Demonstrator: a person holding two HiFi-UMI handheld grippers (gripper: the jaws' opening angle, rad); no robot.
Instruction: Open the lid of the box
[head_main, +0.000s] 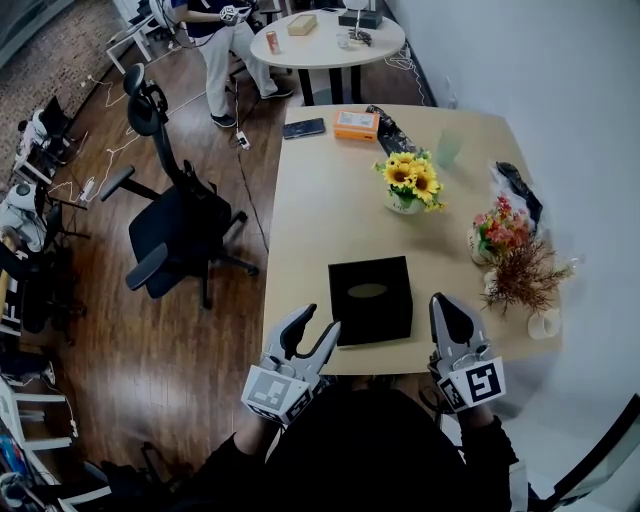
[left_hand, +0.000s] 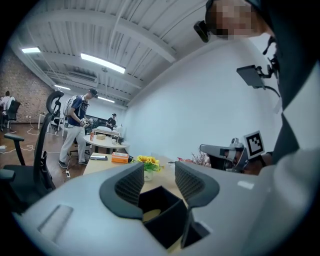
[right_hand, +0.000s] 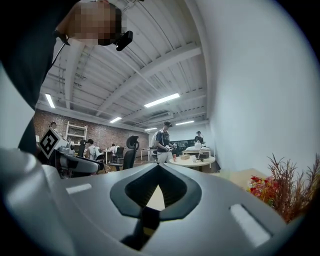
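Note:
A black box with an oval hole in its lid sits near the front edge of the wooden table. My left gripper hovers at the box's front-left corner, jaws apart, nothing pressed between the pads. In the left gripper view, the left gripper stands open and the box's corner shows low beyond the gap. My right gripper is just right of the box, clear of it, with its fingers together. The right gripper view shows the right gripper shut with its tips meeting on nothing.
A pot of sunflowers stands behind the box. A flower bunch and dried twigs crowd the right edge. An orange packet, a phone and a green cup lie at the far end. An office chair stands left.

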